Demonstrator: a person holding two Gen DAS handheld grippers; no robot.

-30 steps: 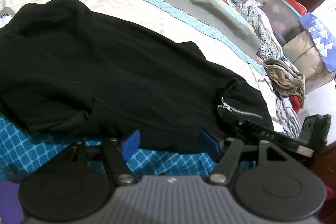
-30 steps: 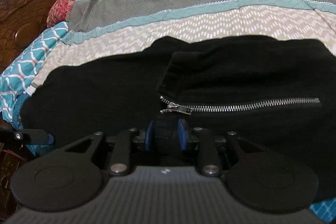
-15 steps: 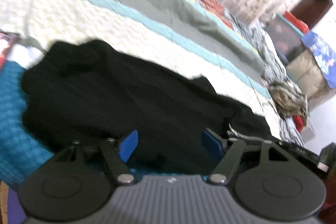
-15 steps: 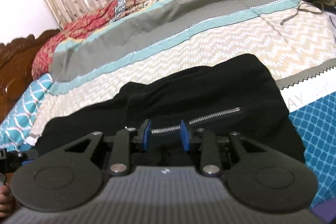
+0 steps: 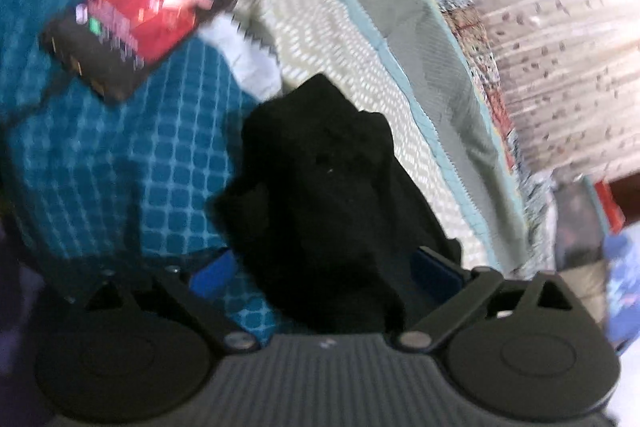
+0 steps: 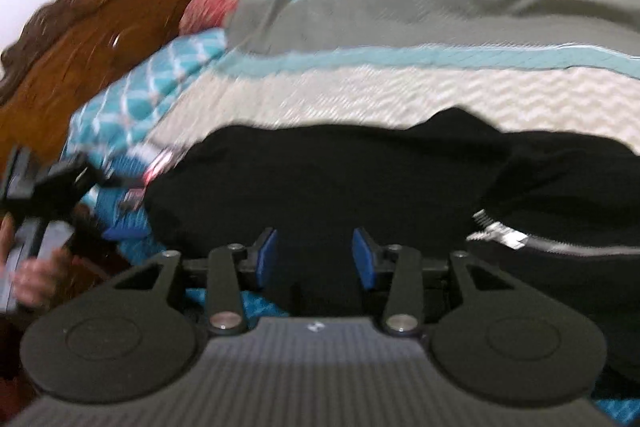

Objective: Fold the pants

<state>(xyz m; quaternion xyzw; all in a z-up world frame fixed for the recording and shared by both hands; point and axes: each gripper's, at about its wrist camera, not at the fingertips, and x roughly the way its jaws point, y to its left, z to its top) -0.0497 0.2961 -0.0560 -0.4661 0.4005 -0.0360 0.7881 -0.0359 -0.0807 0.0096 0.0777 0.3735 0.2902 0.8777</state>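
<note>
The black pants lie in a folded bundle on the bed. In the left wrist view my left gripper is open, its blue pads either side of the near end of the bundle. In the right wrist view the pants spread wide, with a silver zipper at the right. My right gripper is open, blue pads apart over the near edge of the black cloth. The left gripper and a hand show at the far left.
The bed has a blue checked cover and a striped quilt. A red and black packet lies on the cover. A carved wooden headboard is at the left. Curtains hang behind.
My right gripper has opened and let go of the pants. My left gripper has swung left toward the end of the bundle. Both views are motion-blurred.
</note>
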